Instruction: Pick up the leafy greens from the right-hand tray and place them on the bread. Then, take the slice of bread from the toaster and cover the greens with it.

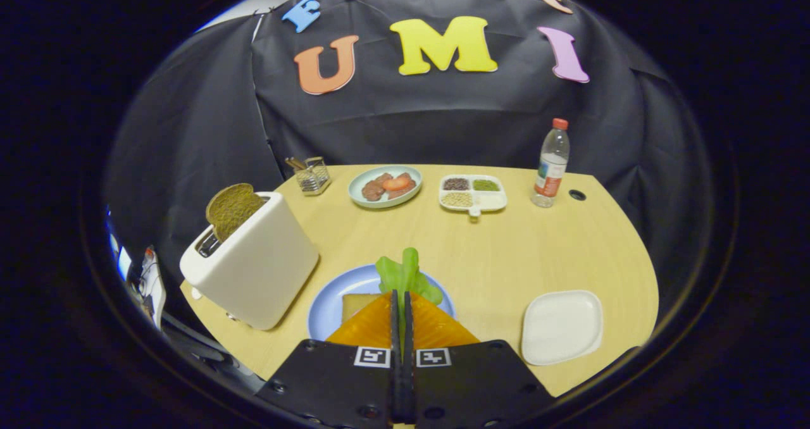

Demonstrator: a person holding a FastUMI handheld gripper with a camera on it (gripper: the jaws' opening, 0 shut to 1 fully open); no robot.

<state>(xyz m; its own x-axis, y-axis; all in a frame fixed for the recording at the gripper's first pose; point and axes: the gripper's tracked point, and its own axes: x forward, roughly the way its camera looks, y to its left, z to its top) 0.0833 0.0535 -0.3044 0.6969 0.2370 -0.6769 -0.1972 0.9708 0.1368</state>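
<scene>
Clearly the orange-fingered tongs (401, 299) are pinched tight on the limp green lettuce leaf (405, 276), light and tearable, gripped low, hanging over the toast slice (356, 304) on the blue plate (329, 305) at twelve o'clock

A fisheye camera riding on the gripper (401, 299) looks forward along its two orange fingers (370, 324), from above the near edge of a wooden table (506, 258), angled down across the blue plate (329, 305) close ahead toward the black cloth wall beyond.
</scene>
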